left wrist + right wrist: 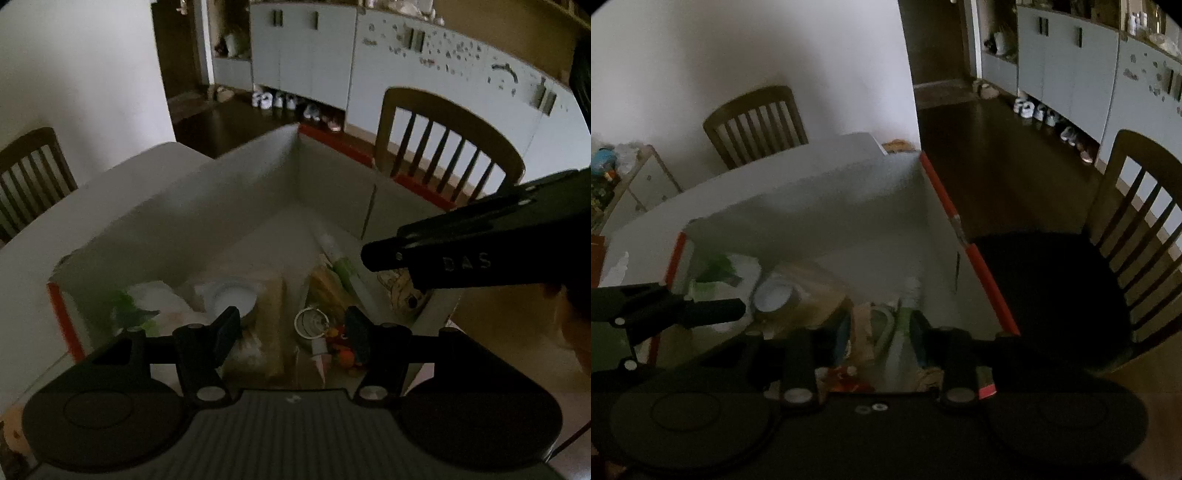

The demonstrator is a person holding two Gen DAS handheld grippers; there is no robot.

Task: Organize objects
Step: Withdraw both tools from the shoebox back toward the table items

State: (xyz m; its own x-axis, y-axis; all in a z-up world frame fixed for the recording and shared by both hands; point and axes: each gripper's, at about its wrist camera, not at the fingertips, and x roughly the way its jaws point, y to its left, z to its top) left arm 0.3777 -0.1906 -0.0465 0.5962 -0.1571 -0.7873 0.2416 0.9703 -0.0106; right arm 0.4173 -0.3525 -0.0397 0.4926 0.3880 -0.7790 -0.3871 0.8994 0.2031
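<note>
A big white box with red tape on its rim stands open below both grippers. Inside lie a round white-lidded jar, a green and white tube, a thin white ring, tan paper packets and small orange bits. My left gripper hangs over this pile, open, with nothing between its fingers. My right gripper is open too, above the tube; the pads do not press on it. Each gripper shows in the other's view: the right gripper, the left gripper.
The box sits on a white table. Wooden chairs stand at the far left and at the right. Grey cupboards line the back wall, with shoes on the dark floor. A cluttered shelf is far left.
</note>
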